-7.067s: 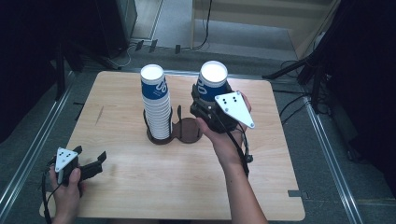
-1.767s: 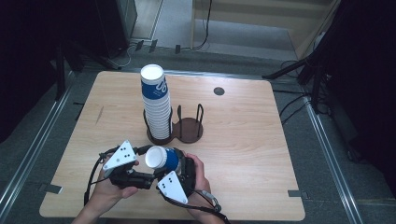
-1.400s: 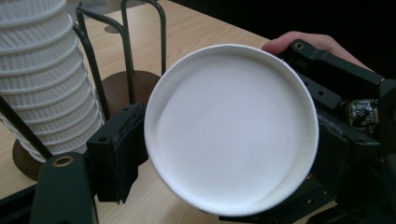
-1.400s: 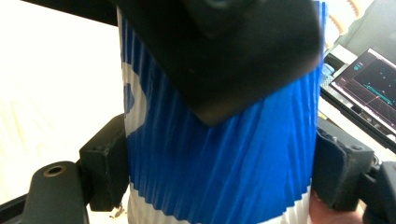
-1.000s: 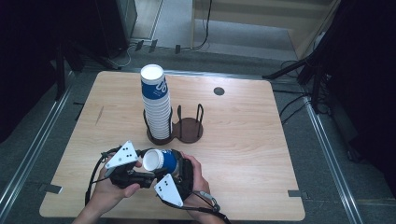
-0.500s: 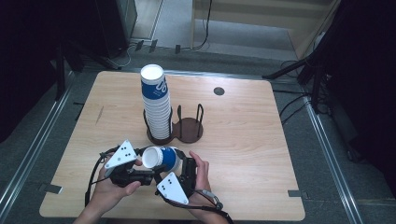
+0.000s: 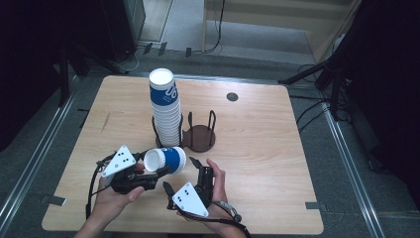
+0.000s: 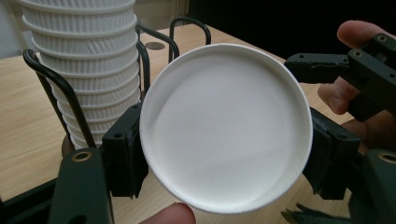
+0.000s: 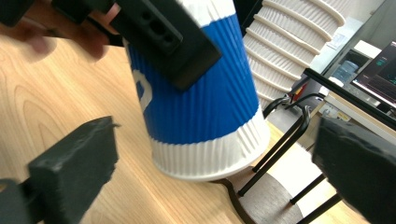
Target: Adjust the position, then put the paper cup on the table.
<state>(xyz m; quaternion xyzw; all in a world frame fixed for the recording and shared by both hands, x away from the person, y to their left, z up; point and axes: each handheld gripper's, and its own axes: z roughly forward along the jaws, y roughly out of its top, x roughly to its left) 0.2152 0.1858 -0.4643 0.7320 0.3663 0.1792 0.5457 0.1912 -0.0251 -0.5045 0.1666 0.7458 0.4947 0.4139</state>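
Observation:
A blue and white ribbed paper cup point(image 7: 172, 158) lies on its side above the table's front, its white bottom point(image 8: 226, 121) facing the left gripper's camera. My left gripper point(image 7: 154, 171) point(image 8: 226, 161) is shut on the cup near its base. My right gripper point(image 7: 179, 173) point(image 9: 217, 151) sits just right of it; its jaws have just been opening and now stand wide on either side of the cup point(image 9: 201, 102) without touching it. The left gripper's jaw presses the cup's blue side in the right gripper view.
A tall stack of the same cups point(image 7: 166, 106) point(image 8: 88, 70) stands in one side of a black wire holder point(image 7: 200, 136) at the table's middle. The holder's other side has no cup. A small dark disc point(image 7: 232, 96) lies at the back right.
The right gripper's jaws have spread apart and let go of the cup, which stays in the left gripper. Both hands have kept their places.

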